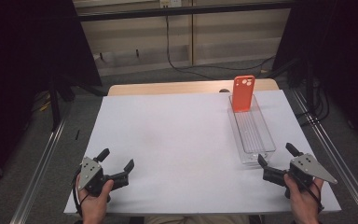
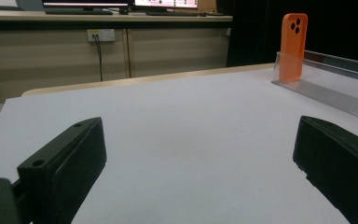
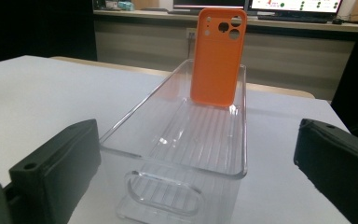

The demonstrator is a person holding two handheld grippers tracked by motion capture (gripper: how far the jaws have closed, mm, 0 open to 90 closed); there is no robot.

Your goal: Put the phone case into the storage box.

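An orange phone case (image 1: 243,93) stands upright at the far end of a clear tray (image 1: 260,140) (right side of the table (image 1: 168,140)). Left gripper (image 1: 118,164) and right gripper (image 1: 275,158) rest open, empty, near the table's front edge.

A tray (image 1: 261,140) is set at the right of the high view on the table (image 1: 177,140); a phone case (image 1: 243,93) is stood upright in its upper end.

orange phone case (image 3: 216,56), clear ribbed tray (image 3: 205,135), seemingly pale white table (image 1: 168,135).
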